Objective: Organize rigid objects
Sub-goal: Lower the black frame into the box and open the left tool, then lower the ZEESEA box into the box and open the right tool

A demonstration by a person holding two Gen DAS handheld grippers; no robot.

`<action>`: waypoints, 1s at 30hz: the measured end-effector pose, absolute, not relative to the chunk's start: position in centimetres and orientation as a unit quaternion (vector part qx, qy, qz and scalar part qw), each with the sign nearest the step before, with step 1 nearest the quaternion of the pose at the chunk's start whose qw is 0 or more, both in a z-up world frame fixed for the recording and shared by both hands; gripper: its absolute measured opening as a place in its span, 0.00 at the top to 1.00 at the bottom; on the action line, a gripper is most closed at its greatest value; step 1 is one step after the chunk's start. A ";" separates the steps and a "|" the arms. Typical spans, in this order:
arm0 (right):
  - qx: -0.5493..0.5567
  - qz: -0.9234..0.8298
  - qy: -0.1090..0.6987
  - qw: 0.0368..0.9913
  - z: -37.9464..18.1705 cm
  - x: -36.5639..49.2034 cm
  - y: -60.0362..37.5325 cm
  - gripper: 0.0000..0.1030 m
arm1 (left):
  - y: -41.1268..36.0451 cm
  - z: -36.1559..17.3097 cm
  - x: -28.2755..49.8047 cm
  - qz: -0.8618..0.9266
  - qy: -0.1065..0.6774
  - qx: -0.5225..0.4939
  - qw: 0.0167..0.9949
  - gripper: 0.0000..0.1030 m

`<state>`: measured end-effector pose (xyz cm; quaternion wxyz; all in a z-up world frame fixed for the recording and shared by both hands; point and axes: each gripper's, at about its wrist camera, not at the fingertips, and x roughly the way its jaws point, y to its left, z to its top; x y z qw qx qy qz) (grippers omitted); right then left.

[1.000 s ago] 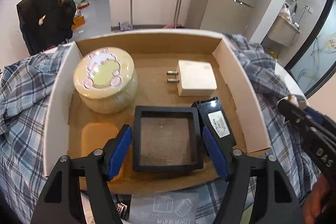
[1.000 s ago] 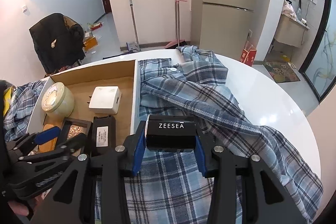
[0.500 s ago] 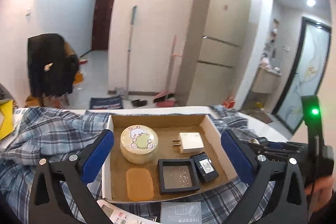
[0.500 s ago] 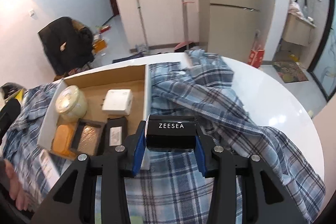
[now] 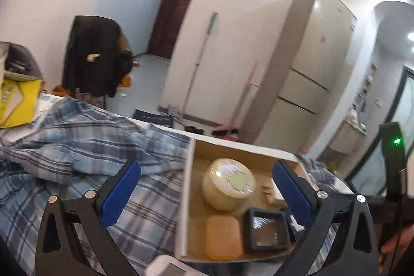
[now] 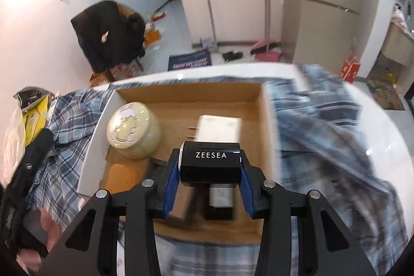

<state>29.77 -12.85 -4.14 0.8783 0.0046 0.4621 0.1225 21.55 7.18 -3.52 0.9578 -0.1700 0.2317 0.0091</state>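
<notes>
- My right claw is squeezing a little black box with "ZEESEA" written on it. The blue pads press on both of its sides.
- The black box hangs in the air over the cardboard box, above the near right part of it.
- My left claw is wide open. Nothing is between its blue pads.
- My left claw sits up over the left edge of the cardboard box and the checked blue cloth.
- The cardboard box lies on the checked blue cloth, and the cloth lies on a round white table.
- Inside the cardboard box is a round yellow tin at the far left. It has a cartoon picture on its lid.
- A white plug block lies to the right of the tin, with its metal pins pointing at the tin.
- An orange flat case lies in the near left corner.
- A black square frame lies just beside the orange case, on its right.
- A dark box with a white label lies under my right claw. It looks blurry.
</notes>
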 end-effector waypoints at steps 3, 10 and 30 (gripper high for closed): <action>-0.004 0.122 0.475 0.872 -5.2 31.1 -10.5 0.61 | 7.9 -3.9 21.6 0.022 0.233 -0.188 0.954 0.00; 0.001 0.119 0.488 0.865 -6.8 32.9 -7.5 0.61 | 8.5 -4.4 22.0 0.030 0.245 -0.207 0.947 0.00; -0.024 0.111 0.482 0.869 -8.1 33.7 -6.1 0.53 | 9.4 -4.6 22.6 0.014 0.259 -0.247 0.934 0.00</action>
